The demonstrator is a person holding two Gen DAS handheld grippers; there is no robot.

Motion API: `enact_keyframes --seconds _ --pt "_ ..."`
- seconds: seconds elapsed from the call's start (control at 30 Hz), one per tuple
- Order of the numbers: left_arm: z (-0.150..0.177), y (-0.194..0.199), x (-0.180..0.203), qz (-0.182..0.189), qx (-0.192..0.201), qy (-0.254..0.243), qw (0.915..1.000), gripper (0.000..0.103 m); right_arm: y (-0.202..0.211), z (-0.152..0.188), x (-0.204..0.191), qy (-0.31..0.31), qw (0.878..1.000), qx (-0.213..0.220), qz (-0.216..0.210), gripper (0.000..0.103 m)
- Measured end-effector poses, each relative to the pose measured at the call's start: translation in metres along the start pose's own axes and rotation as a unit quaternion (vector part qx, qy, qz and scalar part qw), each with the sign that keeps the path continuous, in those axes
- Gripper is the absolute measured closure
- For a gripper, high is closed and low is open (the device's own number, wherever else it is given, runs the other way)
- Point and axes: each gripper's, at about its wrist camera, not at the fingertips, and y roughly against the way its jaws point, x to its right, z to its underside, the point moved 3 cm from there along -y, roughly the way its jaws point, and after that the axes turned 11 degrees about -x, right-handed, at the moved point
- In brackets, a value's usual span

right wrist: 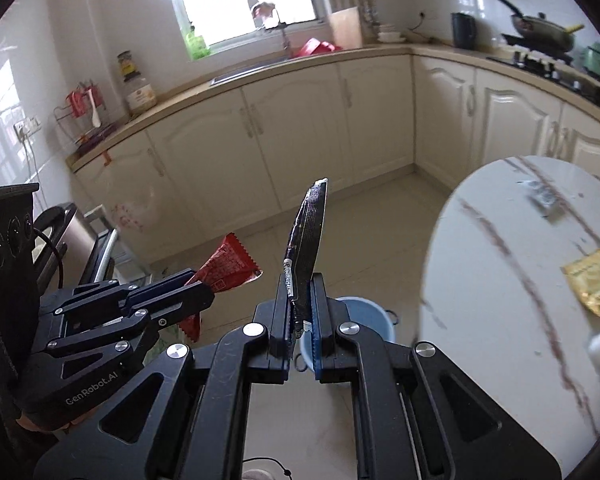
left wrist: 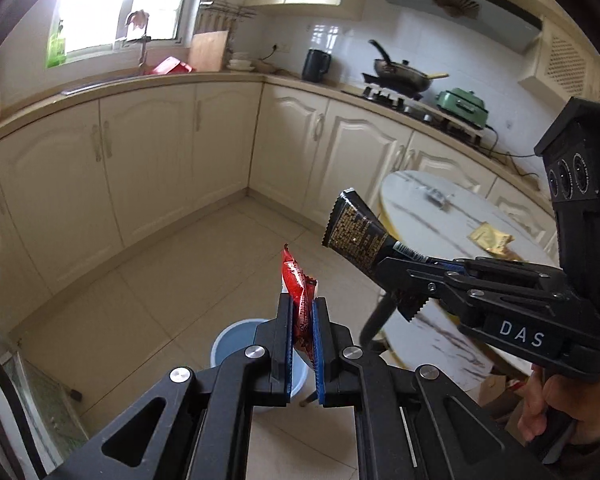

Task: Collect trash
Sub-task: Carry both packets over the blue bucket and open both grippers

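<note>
Left gripper [left wrist: 302, 312] clamped on a crinkled red plastic wrapper [left wrist: 299, 288], right gripper [right wrist: 301, 304] clamped on a flat black foil wrapper [right wrist: 306, 240]. Round light-blue plastic bucket [right wrist: 374, 320] on beige tiled floor just below and beyond both. To the right, round white marble table [right wrist: 500, 280] bearing one gold wrapper [right wrist: 592, 276], one small grey wrapper [right wrist: 542, 196]. Kitchen with cream cabinets.

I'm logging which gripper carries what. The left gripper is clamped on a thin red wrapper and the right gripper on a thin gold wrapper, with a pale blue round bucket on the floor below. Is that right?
Not quite. The right gripper is clamped on a thin black wrapper, as the right wrist view shows; the crinkled gold wrapper lies on the round marble table. The left gripper does hold the thin red wrapper, and the pale blue round bucket is on the floor below.
</note>
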Motion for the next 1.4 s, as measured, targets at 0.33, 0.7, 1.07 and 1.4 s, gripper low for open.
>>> enact_keyframes --seconds 0.33,0.7,1.07,1.4 --pt "-0.001 -0.099 -0.061 -0.001 -0.099 0.049 0.9938 0.099 -0.193 0.003 0.015 0.003 0.989 -0.148 0.027 0.094" --pt "-0.054 -0.228 -0.086 0.031 -0.173 0.049 0.9833 0.098 -0.249 -0.013 0.085 -0.024 0.984 -0.147 0.1 0.06" --pt "-0.088 -0.272 -0.097 -0.008 -0.196 0.062 0.9786 0.079 -0.242 -0.016 0.118 -0.042 0.981 -0.135 0.133 0.045" --pt "-0.096 -0.195 -0.105 -0.072 -0.134 0.086 0.9847 0.054 -0.196 -0.021 0.081 -0.032 0.989 -0.109 0.097 0.041"
